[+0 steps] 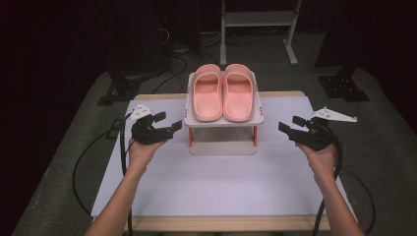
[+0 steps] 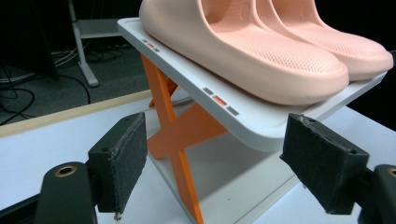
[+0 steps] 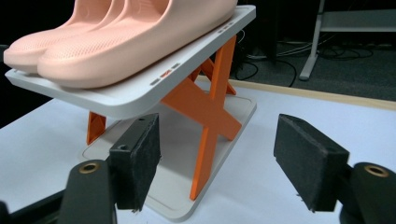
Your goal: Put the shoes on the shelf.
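Fingers of both grippers stand spread apart with nothing between them, one gripper on each side of a small rack. White sheeting covers the counter [image 1: 216, 182], whose wooden edge shows at front and back; beyond it lie grey floor, loose cables and the legs of a pale frame [image 1: 258, 29] against a dark room.

Left gripper [image 1: 167, 124]: held in the person's left hand [image 1: 142, 150], fingers [image 2: 122, 161] released and empty, aimed at the rack's left side, near it but apart.

Right gripper [image 1: 289, 124]: held in the right hand [image 1: 322, 157], fingers [image 3: 140, 156] likewise released and empty, aimed at the rack's right side, near but apart.

Rack [image 1: 223, 123]: a white top shelf on orange crossed legs [image 2: 175, 135] above a white base plate, standing at the counter's middle, toward the back.

Slippers [image 1: 223, 93]: a pink pair, side by side on the top shelf, toes toward the person, touching or nearly so. Bare sheeting lies between each gripper and the rack.
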`<state>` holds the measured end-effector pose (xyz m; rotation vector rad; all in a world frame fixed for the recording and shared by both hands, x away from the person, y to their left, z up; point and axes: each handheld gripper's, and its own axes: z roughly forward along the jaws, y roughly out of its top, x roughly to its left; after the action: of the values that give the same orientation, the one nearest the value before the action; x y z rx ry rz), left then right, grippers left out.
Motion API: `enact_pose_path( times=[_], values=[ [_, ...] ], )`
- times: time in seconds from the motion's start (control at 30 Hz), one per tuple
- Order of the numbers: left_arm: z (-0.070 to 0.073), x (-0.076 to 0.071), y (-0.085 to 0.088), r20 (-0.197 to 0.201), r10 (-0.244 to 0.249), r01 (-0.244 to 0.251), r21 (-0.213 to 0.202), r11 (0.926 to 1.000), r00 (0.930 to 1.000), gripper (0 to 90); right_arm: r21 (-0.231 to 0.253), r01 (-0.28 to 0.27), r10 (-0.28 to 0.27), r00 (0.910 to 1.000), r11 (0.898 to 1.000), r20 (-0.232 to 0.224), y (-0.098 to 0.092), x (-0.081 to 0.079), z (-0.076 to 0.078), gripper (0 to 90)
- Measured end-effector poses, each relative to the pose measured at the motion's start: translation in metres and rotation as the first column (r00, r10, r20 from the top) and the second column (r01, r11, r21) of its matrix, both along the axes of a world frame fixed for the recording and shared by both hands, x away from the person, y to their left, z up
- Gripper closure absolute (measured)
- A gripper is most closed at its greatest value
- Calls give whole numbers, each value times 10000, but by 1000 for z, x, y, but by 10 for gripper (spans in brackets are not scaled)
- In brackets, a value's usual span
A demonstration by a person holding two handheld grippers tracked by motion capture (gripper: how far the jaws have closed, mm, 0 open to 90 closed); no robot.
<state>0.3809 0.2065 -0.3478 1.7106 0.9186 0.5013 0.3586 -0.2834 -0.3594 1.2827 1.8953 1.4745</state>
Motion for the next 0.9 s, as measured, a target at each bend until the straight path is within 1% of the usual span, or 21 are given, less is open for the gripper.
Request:
enact_pose_path(
  times=[0.07, 0.1, 0.13, 0.2, 0.3, 0.43, 0.57, 0.63, 0.67, 0.73, 0.9],
  values=[
    [-2, -1, 1, -11, 33, -33, -20, 10000, 10000, 206, 17, -76, 76, 10000, 10000, -55, -1, -2, -2, 301],
    [-3, -2, 1, -79, 46, -46, -15, 10000, 10000, 199, 12, -69, 70, 10000, 10000, -58, -1, -4, -2, 298],
    [-4, -3, 2, -40, 37, -37, -32, 10000, 10000, 193, 22, -80, 80, 10000, 10000, -48, -1, -5, -3, 294],
    [-6, -4, 2, -85, 17, -18, -108, 9999, 10000, 193, -51, -102, 102, 9999, 9999, -31, -2, -7, -4, 294],
    [-8, -7, 1, -50, -9, 9, -24, 10000, 10000, 189, -40, -153, 153, 9999, 9999, -11, -2, -10, -6, 293],
    [-10, -9, 1, -52, 49, -49, 20, 10000, 10000, 176, -183, -215, 215, 9998, 9996, -21, -3, -15, -10, 286],
    [-13, -10, 2, -42, 88, -88, -74, 9999, 10000, 171, -98, -207, 207, 9998, 9997, -17, -7, -18, -16, 283],
    [-14, -11, 1, -42, 64, -65, -23, 10000, 10000, 171, -107, -213, 213, 9998, 9997, -21, -9, -20, -19, 282],
    [-15, -12, 1, 17, 53, -53, 19, 10000, 10000, 171, -88, -193, 192, 9998, 9998, -43, -10, -21, -20, 282],
    [-17, -13, 1, 63, 21, -22, 63, 10000, 10000, 171, 119, -261, 262, 9996, 9996, -98, -12, -24, -23, 282],
    [-24, -21, 6, 31, 73, -73, 61, 10000, 10000, 165, 109, -233, 235, 9996, 9997, -150, -16, -31, -30, 282]
  ],
)
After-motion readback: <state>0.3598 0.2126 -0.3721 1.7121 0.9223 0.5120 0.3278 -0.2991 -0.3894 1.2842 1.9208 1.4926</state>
